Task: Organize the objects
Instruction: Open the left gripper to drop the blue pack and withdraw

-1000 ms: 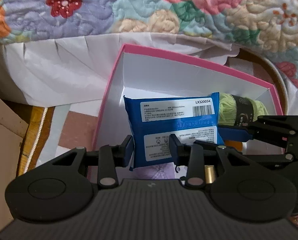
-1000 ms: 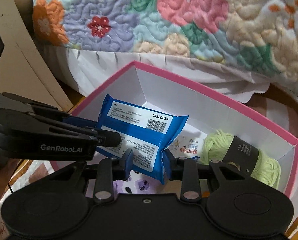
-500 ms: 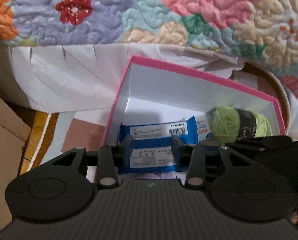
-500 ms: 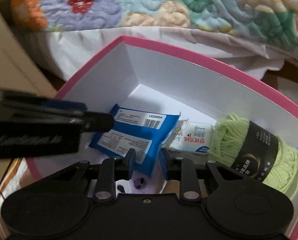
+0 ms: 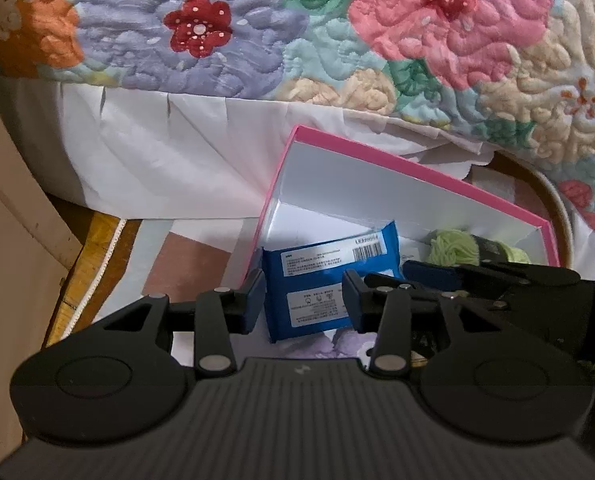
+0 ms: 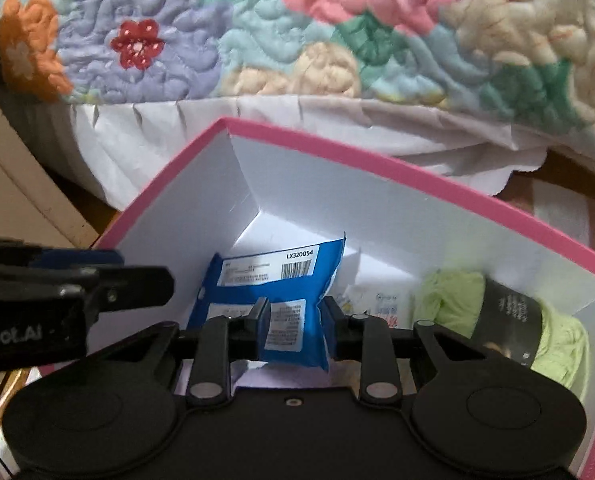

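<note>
step: seating blue packet (image 6: 275,300) in pink box (image 6: 377,168), left of the yarn (image 6: 557,332) | right gripper (image 6: 293,316) jaws opening around packet, we judge release | left gripper (image 5: 303,300) straddles it, contact unclear

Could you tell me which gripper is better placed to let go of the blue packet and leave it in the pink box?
Right. The right gripper, jaws opening, straddles the blue packet low inside the pink box. The left gripper stands nearer the box's left wall.
</note>
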`<state>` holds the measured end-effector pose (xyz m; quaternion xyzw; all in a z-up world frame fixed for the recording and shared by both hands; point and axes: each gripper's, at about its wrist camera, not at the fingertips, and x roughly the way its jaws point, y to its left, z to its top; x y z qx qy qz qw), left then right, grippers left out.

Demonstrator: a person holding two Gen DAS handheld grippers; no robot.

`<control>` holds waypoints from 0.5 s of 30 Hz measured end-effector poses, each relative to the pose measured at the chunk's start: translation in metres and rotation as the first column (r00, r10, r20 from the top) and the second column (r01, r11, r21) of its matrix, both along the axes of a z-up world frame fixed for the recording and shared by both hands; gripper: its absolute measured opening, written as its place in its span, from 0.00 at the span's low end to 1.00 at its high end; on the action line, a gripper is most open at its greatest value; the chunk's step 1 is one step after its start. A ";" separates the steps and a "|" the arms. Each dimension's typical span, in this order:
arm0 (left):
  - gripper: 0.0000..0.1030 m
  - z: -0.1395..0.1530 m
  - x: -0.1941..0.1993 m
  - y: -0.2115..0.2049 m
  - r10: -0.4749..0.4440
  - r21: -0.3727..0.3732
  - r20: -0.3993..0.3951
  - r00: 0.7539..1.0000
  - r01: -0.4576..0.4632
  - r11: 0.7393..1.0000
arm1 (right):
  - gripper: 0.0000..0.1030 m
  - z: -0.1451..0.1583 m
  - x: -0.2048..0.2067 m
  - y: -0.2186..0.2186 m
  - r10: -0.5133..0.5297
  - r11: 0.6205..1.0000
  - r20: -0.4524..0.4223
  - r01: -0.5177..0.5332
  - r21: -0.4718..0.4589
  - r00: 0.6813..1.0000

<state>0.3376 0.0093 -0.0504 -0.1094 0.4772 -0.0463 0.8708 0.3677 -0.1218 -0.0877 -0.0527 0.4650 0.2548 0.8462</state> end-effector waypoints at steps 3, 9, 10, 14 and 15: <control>0.49 0.002 -0.008 0.002 -0.005 -0.014 -0.011 1.000 0.005 1.000 | 0.43 0.010 -0.010 -0.014 -0.030 0.999 0.021 0.029 0.017 0.999; 0.55 0.011 -0.034 -0.001 -0.053 0.020 -0.024 0.998 0.053 0.998 | 0.51 0.033 -0.049 -0.034 -0.021 0.999 0.059 0.019 0.040 0.998; 0.57 0.013 -0.038 -0.001 -0.058 0.024 -0.023 0.998 0.059 0.998 | 0.53 0.038 -0.055 -0.034 -0.018 0.999 0.074 0.015 0.031 0.997; 0.61 0.028 -0.060 0.000 -0.076 0.041 -0.010 0.997 0.076 0.996 | 0.61 0.061 -0.081 -0.041 -0.020 0.999 0.103 0.016 0.039 0.994; 0.62 0.031 -0.065 0.001 -0.079 0.045 -0.015 0.997 0.080 0.996 | 0.63 0.067 -0.087 -0.042 -0.023 0.999 0.105 0.018 0.043 0.994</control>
